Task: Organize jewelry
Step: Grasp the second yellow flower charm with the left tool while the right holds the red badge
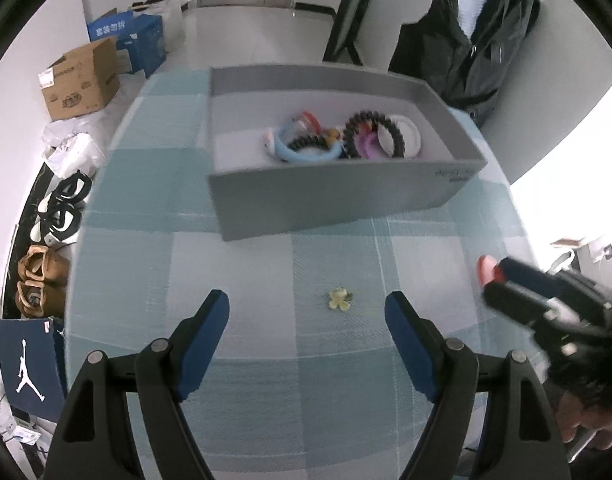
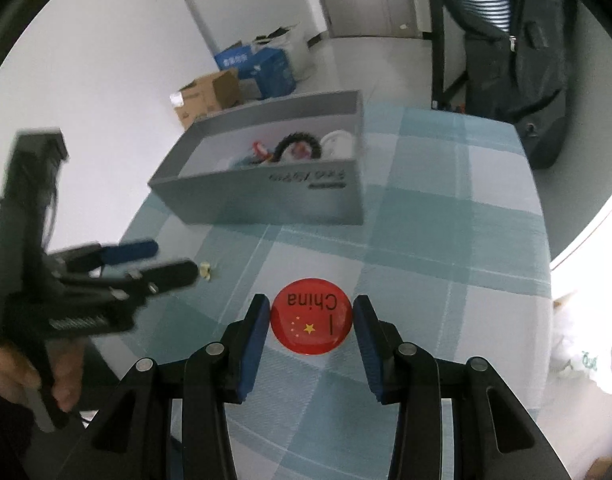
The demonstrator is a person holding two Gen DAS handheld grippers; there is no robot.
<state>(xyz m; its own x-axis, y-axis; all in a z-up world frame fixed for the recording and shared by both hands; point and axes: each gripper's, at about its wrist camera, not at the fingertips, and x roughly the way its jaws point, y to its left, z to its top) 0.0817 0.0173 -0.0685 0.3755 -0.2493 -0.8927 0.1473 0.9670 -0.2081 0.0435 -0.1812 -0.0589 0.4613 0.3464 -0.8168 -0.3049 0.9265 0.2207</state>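
Observation:
A grey box [image 1: 329, 196] on the checked tablecloth holds several hair ties, bracelets and rings [image 1: 337, 140]; it also shows in the right wrist view [image 2: 266, 196]. A small yellow flower clip [image 1: 339, 298] lies on the cloth just ahead of my open, empty left gripper [image 1: 307, 306], between its fingers; it also shows small in the right wrist view [image 2: 205, 270]. My right gripper [image 2: 311, 312] is closed around a round red "China" badge [image 2: 310, 326], its pads against the badge's two sides. The badge shows in the left wrist view [image 1: 487, 270] at the right gripper's tip.
The teal checked cloth [image 1: 266, 264] covers the table. Cardboard and blue boxes [image 1: 82, 80], shoes [image 1: 42, 276] and bags lie on the floor to the left. A dark jacket [image 1: 477, 36] hangs behind the table at the right.

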